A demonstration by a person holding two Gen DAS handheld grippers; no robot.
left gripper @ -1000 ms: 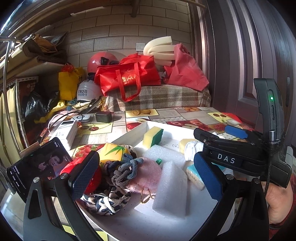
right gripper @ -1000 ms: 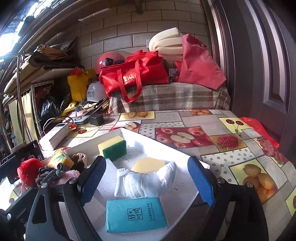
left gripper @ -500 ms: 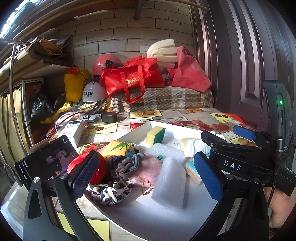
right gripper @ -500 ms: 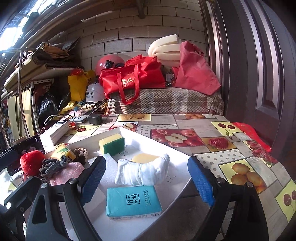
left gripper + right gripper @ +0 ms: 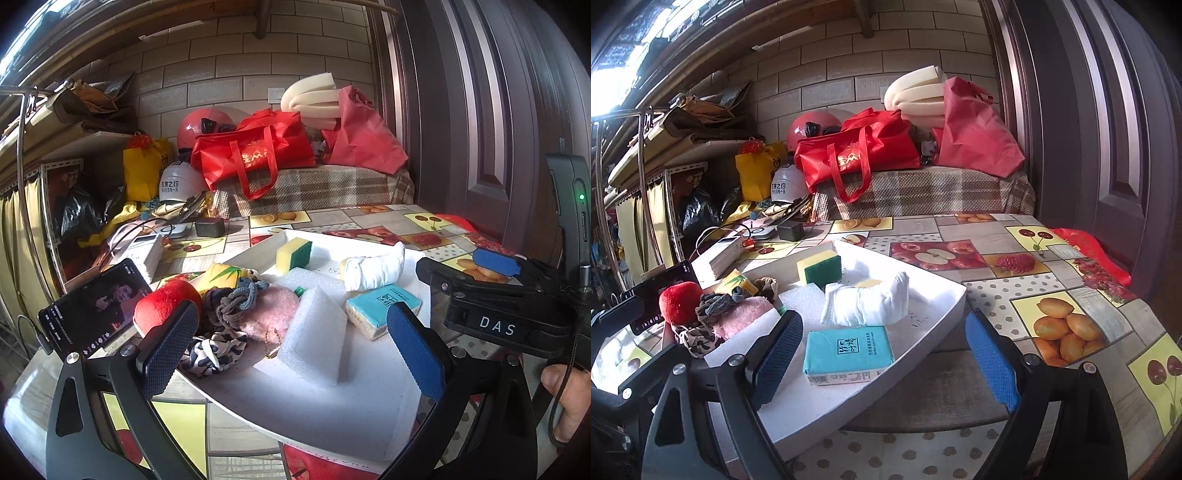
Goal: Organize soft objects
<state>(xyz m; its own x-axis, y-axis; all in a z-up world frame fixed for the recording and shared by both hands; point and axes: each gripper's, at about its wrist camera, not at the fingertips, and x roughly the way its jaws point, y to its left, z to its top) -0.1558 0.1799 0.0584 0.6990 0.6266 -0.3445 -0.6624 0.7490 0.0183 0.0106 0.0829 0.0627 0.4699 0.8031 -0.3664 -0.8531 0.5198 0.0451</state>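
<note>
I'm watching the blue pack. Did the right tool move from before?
Yes. The right tool pulled back toward the table's near edge; the teal tissue pack now sits farther ahead of it.

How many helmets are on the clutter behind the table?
2. A red helmet sits up beside the red bag; a white helmet sits below it, next to the yellow bag. The bags may hide more.
</note>
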